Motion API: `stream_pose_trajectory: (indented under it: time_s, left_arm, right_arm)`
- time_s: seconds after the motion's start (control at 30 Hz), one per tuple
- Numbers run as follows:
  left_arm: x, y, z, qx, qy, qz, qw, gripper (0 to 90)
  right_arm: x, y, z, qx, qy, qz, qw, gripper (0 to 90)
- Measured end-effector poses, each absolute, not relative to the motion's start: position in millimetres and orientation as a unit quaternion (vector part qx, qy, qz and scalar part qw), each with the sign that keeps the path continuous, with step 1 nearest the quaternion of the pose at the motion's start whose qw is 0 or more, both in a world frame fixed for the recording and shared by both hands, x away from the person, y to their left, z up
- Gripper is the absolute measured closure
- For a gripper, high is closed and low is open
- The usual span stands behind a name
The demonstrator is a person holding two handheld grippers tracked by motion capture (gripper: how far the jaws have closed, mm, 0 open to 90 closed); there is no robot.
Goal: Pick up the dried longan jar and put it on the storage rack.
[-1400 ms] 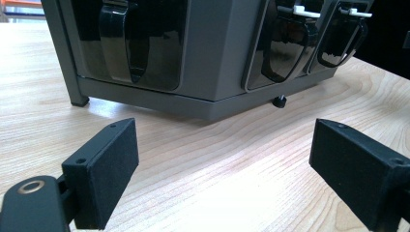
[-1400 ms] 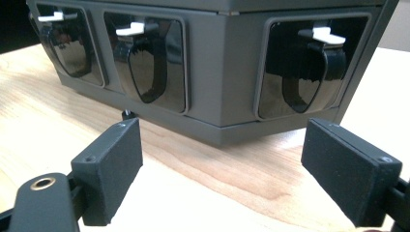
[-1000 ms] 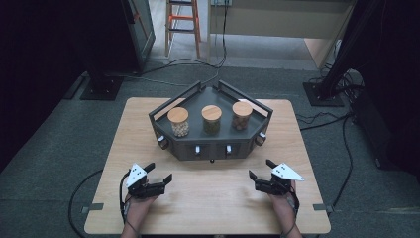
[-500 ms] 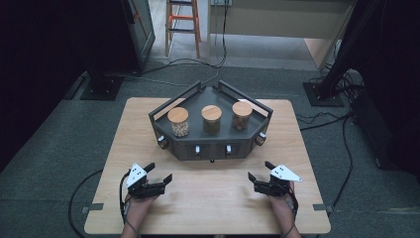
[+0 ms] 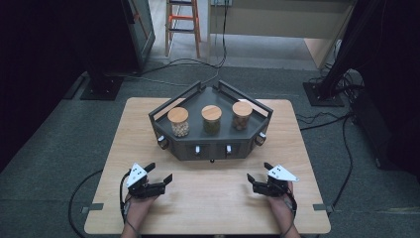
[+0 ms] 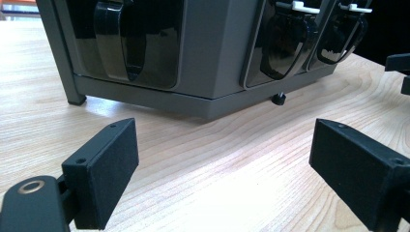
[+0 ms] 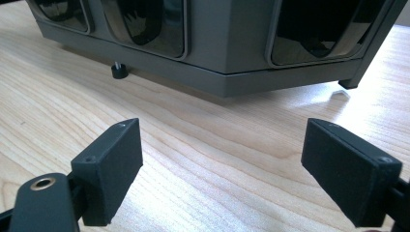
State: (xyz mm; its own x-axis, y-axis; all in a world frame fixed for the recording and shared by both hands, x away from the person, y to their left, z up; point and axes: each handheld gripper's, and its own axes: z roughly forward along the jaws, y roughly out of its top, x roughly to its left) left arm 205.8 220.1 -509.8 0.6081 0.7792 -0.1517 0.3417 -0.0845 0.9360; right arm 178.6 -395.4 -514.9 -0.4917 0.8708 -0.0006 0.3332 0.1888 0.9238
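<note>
Left gripper [image 5: 157, 183] and right gripper [image 5: 261, 178] both gaping wide, holding nothing, near the dark grey angular metal rack [image 5: 213, 148], its three cork-lidded glass jars [image 5: 211, 119] visible from above

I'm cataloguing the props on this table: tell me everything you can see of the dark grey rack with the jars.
The dark grey rack looks like painted metal, wide at the front and narrowing to a point at the back, with a low rail around its top. It stands level on short feet at the middle of the wooden table. Three cork-lidded glass jars stand in a row on top. Glossy black panels and small knobs line its front faces. Nothing else touches it.
</note>
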Motion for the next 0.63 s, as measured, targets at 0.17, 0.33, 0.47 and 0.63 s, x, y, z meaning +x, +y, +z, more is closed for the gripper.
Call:
stream_pose_trajectory:
  time_s: [0.17, 0.33, 0.47, 0.63]
  left_arm:
    - [205.9, 219.0, -509.2, 0.711, 0.394, 0.199, 0.547, 10.1]
    - [206.2, 218.9, -509.2, 0.712, 0.395, 0.199, 0.546, 10.1]
    - [206.8, 218.4, -509.4, 0.713, 0.394, 0.197, 0.546, 10.1]
    - [207.2, 217.5, -509.2, 0.715, 0.393, 0.197, 0.544, 10.1]
  right_arm:
    - [178.9, -397.5, -515.3, 0.425, 0.714, 0.483, 0.276, 14.4]
    - [179.9, -395.6, -513.7, 0.426, 0.717, 0.478, 0.276, 13.9]
    - [180.3, -397.0, -514.0, 0.427, 0.716, 0.48, 0.274, 13.4]
    - [178.9, -395.4, -514.3, 0.433, 0.711, 0.479, 0.277, 12.9]
